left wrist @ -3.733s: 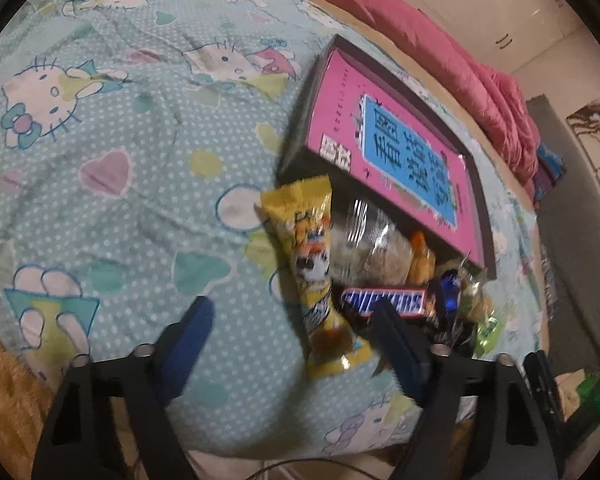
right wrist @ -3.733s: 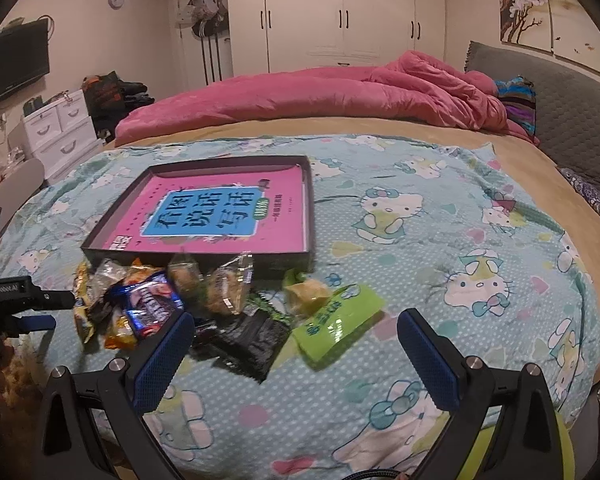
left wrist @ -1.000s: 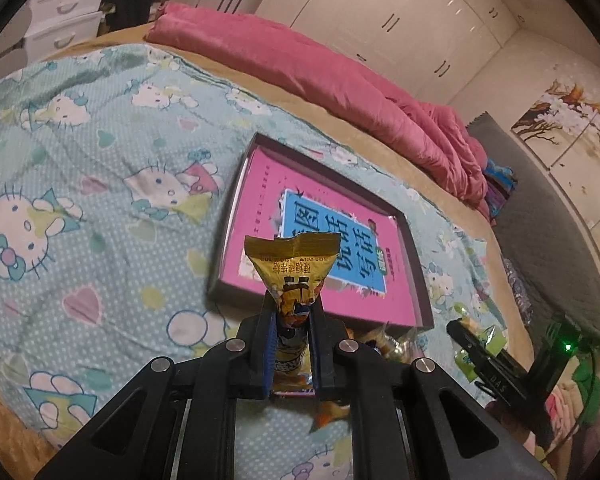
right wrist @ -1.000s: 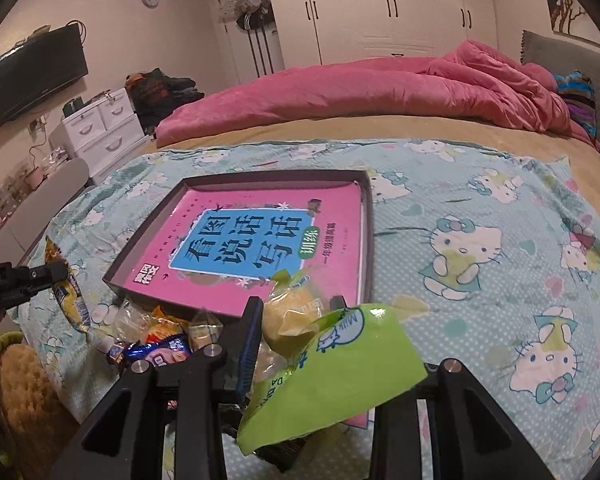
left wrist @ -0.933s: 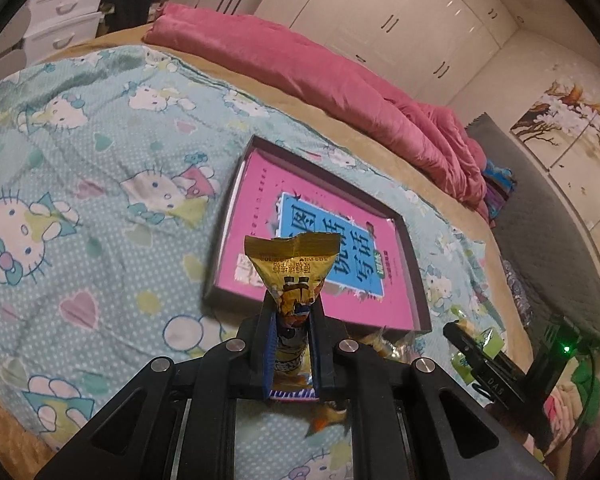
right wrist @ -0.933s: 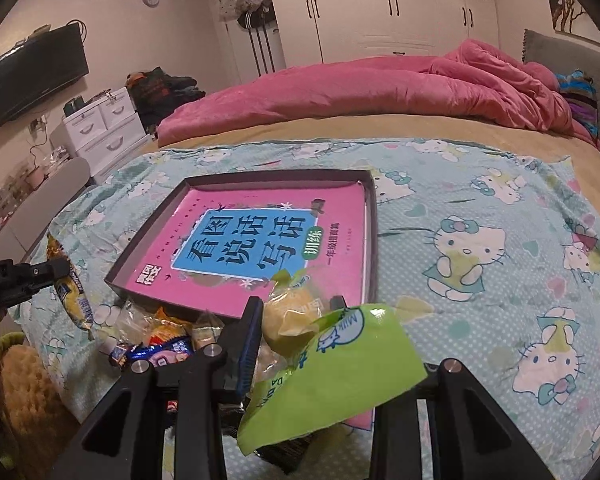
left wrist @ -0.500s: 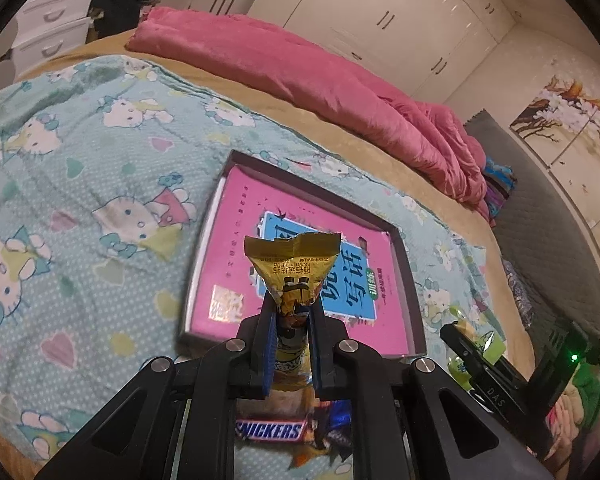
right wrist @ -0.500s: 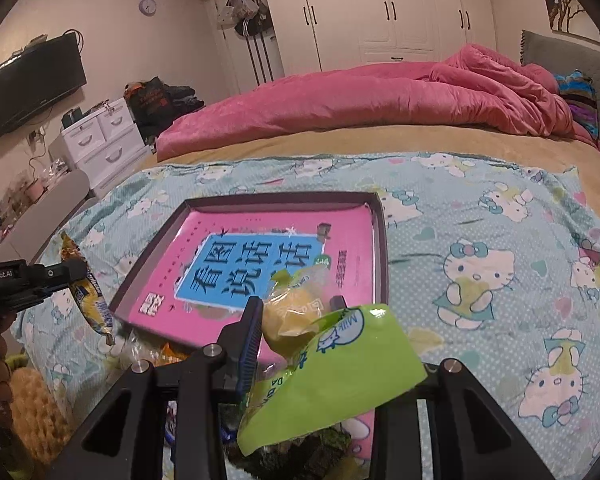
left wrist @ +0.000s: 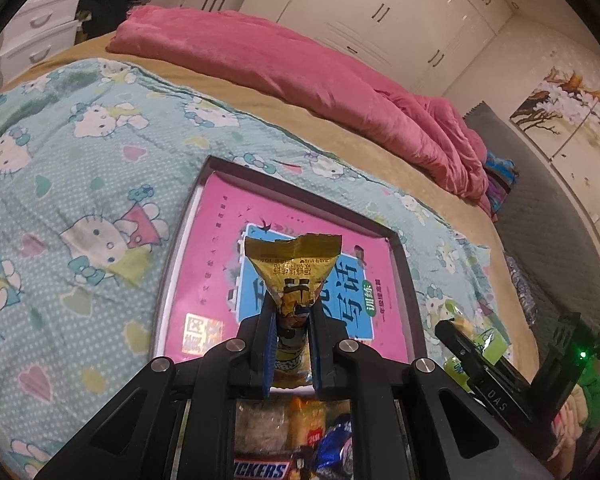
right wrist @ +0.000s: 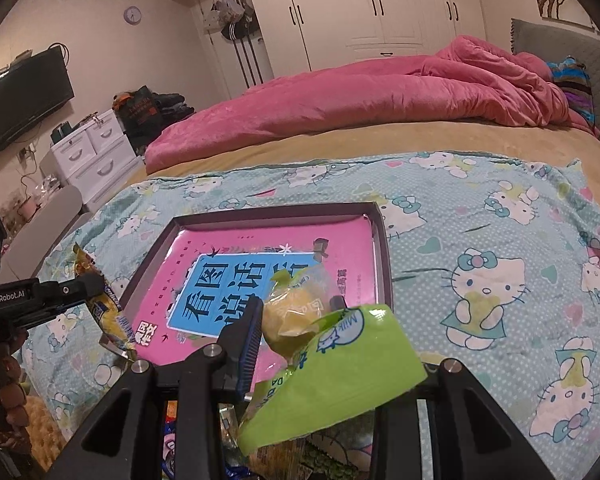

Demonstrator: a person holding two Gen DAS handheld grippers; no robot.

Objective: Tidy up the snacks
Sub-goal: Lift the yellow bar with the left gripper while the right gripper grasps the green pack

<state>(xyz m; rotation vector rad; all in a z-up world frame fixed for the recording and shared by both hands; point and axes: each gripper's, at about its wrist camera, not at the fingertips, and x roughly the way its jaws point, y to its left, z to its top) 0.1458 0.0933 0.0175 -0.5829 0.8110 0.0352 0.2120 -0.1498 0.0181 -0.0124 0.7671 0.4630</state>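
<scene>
Left gripper (left wrist: 293, 338) pinches a light, crinkly yellow packet (left wrist: 293, 276) mid-body at frame centre; right gripper (right wrist: 296, 344) clamps soft green packs (right wrist: 332, 376).

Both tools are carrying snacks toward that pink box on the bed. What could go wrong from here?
The right tool pinches two things at once, a green packet and a small yellow-filled wrapper; one might slip out early. The left tool holds its yellow packet only near the lower end, so it could tip. The box rests on a soft quilt, so it may shift.
</scene>
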